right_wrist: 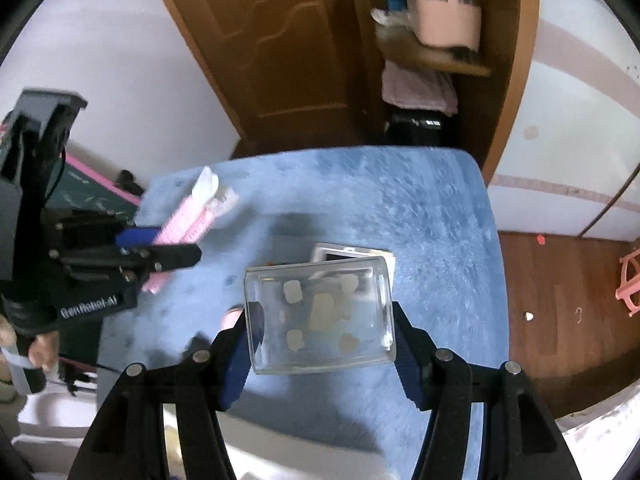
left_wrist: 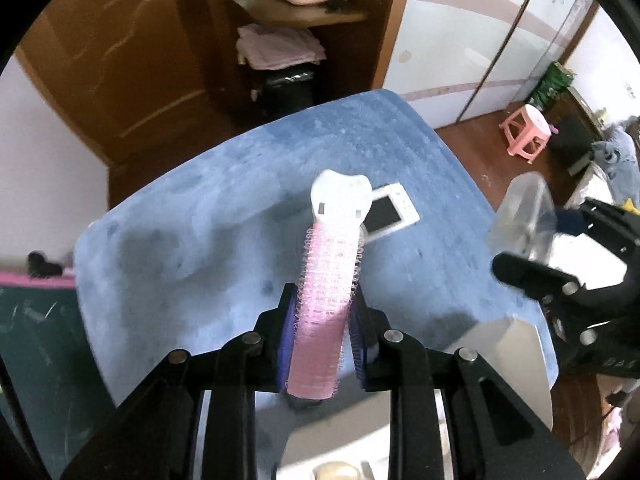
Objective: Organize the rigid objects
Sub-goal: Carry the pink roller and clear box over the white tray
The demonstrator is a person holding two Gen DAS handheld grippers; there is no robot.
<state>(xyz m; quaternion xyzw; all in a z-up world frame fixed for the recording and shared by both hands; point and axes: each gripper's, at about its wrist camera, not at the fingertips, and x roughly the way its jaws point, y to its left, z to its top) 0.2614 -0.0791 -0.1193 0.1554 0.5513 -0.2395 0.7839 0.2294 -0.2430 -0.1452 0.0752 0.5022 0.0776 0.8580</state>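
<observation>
My left gripper (left_wrist: 323,308) is shut on a pink hair-roller clip (left_wrist: 328,280) with a white head, lifted above the blue plush cloth (left_wrist: 200,220). From the right wrist view that same pink clip (right_wrist: 192,216) sticks out of the left gripper (right_wrist: 176,246) at the left. My right gripper (right_wrist: 324,332) is shut on a clear plastic box (right_wrist: 320,314), its blue pads pressing both side walls. The left wrist view catches the clear box (left_wrist: 520,212) at the right edge, blurred. A small white device with a dark screen (left_wrist: 390,210) lies on the cloth, partly behind the box (right_wrist: 352,254).
A brown wooden door (right_wrist: 280,40) and a shelf with a pink container (right_wrist: 448,20) stand beyond the table. A pink plastic stool (left_wrist: 526,128) stands on the wooden floor at the right. A dark board with a pink edge (right_wrist: 96,196) lies left of the table.
</observation>
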